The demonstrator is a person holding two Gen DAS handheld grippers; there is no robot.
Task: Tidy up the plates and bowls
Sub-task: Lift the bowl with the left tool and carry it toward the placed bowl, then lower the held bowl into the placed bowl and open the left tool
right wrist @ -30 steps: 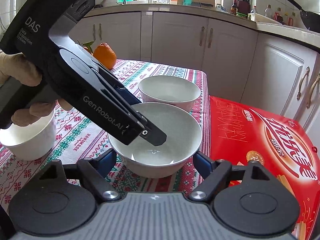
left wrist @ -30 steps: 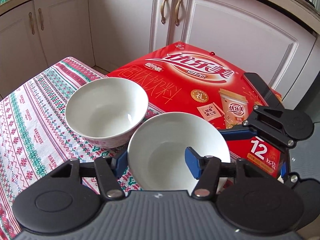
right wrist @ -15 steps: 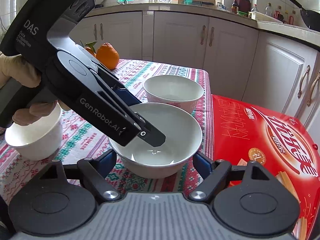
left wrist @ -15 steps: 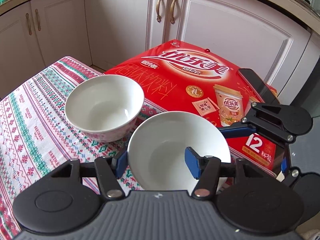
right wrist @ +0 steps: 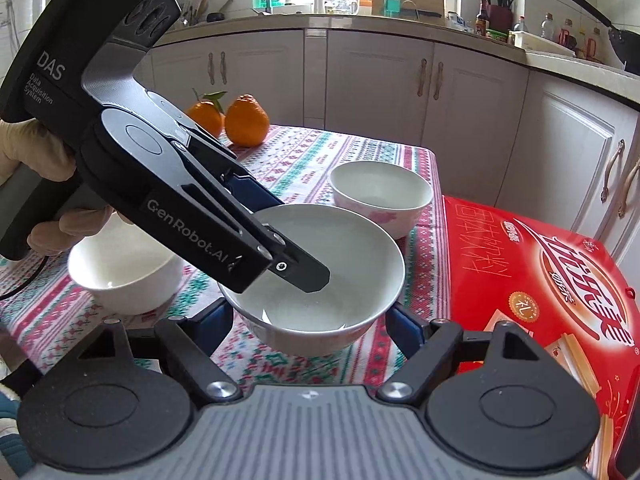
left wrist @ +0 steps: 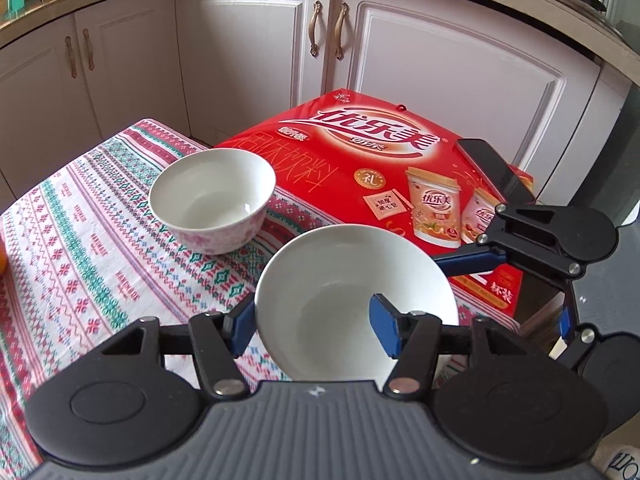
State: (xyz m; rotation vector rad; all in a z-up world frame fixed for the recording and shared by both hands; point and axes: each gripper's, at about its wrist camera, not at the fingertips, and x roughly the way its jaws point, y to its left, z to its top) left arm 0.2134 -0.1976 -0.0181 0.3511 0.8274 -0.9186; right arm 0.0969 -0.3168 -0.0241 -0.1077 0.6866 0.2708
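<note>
My left gripper [left wrist: 314, 322] is shut on the rim of a white bowl [left wrist: 344, 280], one finger inside and one outside, and holds it over the patterned tablecloth [left wrist: 80, 264]. In the right wrist view the same bowl [right wrist: 352, 252] sits between my right gripper's [right wrist: 308, 326] open fingers, with the left gripper's body [right wrist: 160, 176] reaching into it. A second white bowl with pink flowers [left wrist: 212, 196] stands further back; it also shows in the right wrist view [right wrist: 380, 192]. A third white bowl [right wrist: 120, 276] stands at the left.
A red drink carton [left wrist: 380, 168] lies beside the table with a black phone [left wrist: 492, 168] on it. Two oranges [right wrist: 244, 120] sit at the table's far side. White cabinets [left wrist: 440, 60] stand behind.
The held bowl has risen and pulled back a little from the flowered bowl. The right gripper stays open around it, and the oranges have come into its view.
</note>
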